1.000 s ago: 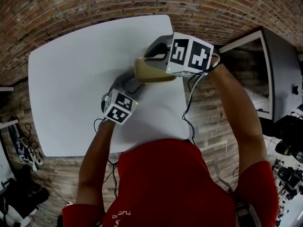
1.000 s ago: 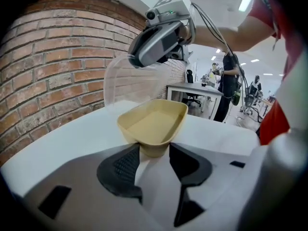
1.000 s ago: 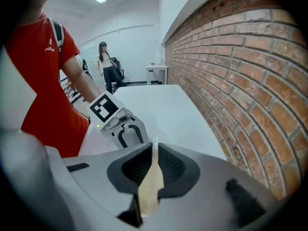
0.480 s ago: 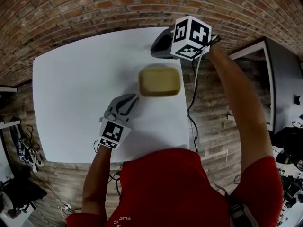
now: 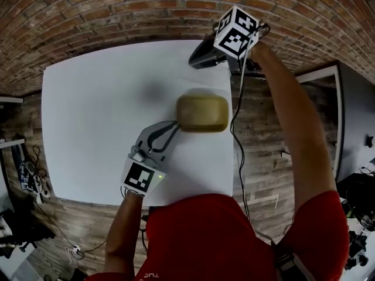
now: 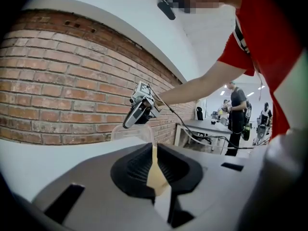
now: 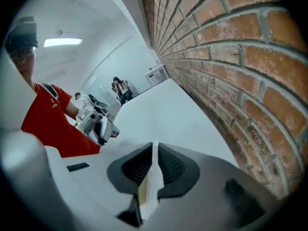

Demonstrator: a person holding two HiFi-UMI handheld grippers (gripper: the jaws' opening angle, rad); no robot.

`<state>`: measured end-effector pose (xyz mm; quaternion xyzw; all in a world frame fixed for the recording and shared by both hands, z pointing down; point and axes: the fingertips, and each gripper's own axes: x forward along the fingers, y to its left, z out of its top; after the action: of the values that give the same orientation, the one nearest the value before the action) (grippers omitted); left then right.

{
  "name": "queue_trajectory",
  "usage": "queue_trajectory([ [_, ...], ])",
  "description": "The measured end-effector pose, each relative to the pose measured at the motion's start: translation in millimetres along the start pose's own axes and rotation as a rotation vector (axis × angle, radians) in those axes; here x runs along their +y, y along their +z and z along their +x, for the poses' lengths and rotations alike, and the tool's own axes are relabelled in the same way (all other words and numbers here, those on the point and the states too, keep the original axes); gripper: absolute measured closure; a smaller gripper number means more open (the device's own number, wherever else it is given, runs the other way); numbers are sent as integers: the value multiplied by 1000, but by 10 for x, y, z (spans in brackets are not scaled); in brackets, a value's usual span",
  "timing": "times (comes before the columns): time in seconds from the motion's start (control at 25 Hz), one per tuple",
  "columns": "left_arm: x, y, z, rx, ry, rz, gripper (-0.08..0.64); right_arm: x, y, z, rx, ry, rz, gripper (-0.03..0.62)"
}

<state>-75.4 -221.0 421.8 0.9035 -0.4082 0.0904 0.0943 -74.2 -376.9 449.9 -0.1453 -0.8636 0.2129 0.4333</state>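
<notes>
Left claw (image 6: 154, 163) is pinching the rim of the tan tub (image 5: 203, 113), so the tub is sticking out just ahead of it, over the right side of the table (image 5: 99, 98). Right claw (image 7: 153, 170) is clamping a clear lid (image 6: 129, 133) up by the brick wall (image 5: 117, 10), well apart from the tub. I'd say they're being held apart right now, and any next move is calling for a steady rim grip.
</notes>
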Motion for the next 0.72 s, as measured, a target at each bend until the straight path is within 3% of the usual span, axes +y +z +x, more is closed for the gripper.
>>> queue_trajectory([
  [0.4,266,160,411,-5,41,29,520,-478,-61,188,62,-356,-326,538],
  [0.48,288,161,459,1,51,28,518,-500,-71,204,55,-436,-396,510],
  [0.52,295,161,473,3,57,27,518,-496,-63,197,39,-478,-428,461],
  [0.6,303,181,480,0,71,26,518,-428,0,145,-32,-562,-488,453],
  [0.72,321,262,467,-13,103,37,518,-136,176,-4,-232,-647,-541,454],
])
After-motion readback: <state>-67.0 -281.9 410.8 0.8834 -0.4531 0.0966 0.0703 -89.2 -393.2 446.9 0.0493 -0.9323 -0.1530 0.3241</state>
